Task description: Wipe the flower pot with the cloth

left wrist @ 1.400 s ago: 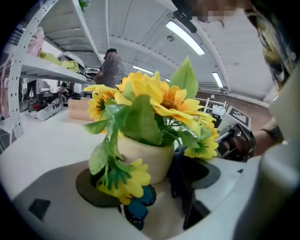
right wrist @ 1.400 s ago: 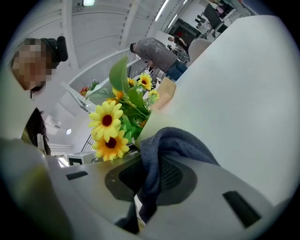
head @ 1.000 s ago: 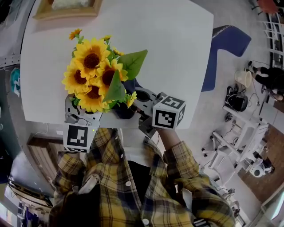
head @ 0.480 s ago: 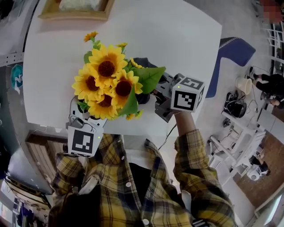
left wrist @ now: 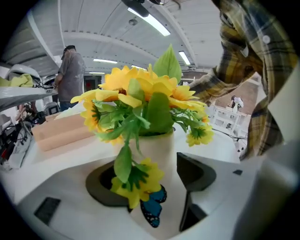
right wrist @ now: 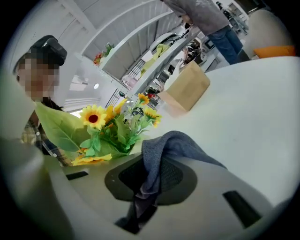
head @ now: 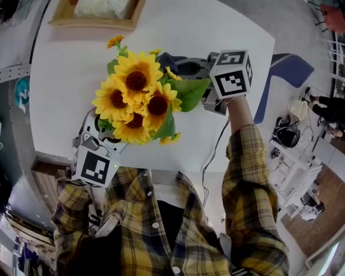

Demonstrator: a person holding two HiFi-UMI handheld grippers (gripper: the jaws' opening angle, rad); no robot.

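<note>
A white flower pot (left wrist: 161,159) with a blue butterfly (left wrist: 152,211) on it holds a bunch of sunflowers (head: 137,102). It stands between the jaws of my left gripper (left wrist: 150,180), which are closing, their pads against the pot's sides. In the head view the blooms hide the pot and that gripper's (head: 97,132) tips. My right gripper (head: 186,67) is at the far right of the bouquet, shut on a grey-blue cloth (right wrist: 164,154) that hangs out over its jaws. The cloth (head: 167,58) lies just behind the flowers; whether it touches the pot I cannot tell.
The white table (head: 226,27) carries a wooden box (head: 99,13) at its far edge. A blue seat (head: 283,67) stands to the right of the table. A cable (head: 213,151) hangs off the near edge. A person (left wrist: 70,75) stands in the background.
My right gripper has swung with the cloth from the table's near edge to the far right side of the bouquet. The pot and flowers shifted slightly away with the left gripper.
</note>
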